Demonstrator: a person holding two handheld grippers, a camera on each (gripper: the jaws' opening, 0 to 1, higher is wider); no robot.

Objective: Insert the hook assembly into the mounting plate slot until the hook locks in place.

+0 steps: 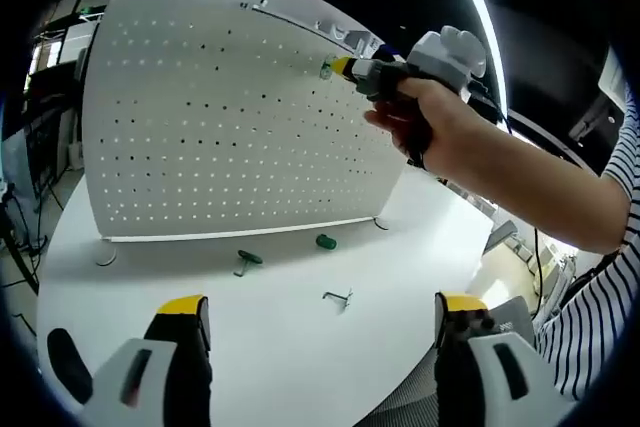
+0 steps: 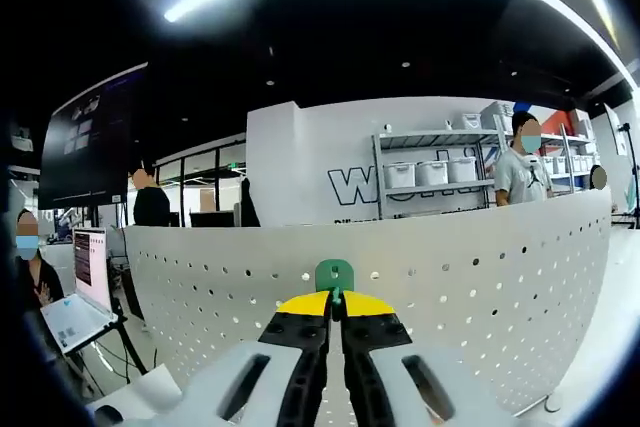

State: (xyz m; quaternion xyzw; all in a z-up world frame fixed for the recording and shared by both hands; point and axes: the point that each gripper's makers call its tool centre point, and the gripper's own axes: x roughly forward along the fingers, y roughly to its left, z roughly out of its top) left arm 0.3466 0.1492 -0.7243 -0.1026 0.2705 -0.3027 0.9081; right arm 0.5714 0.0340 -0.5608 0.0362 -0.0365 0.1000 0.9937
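White tabletop (image 1: 300, 347) below; my right gripper (image 2: 335, 303), clamped on the green hook (image 2: 334, 274), presses it against the pegboard (image 1: 230, 127) at one o'clock, not visibly locked. Left gripper (image 1: 320, 322) wide, idle.

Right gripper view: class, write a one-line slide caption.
Right hand-held gripper, shut on a green hook, presses it against the white pegboard.
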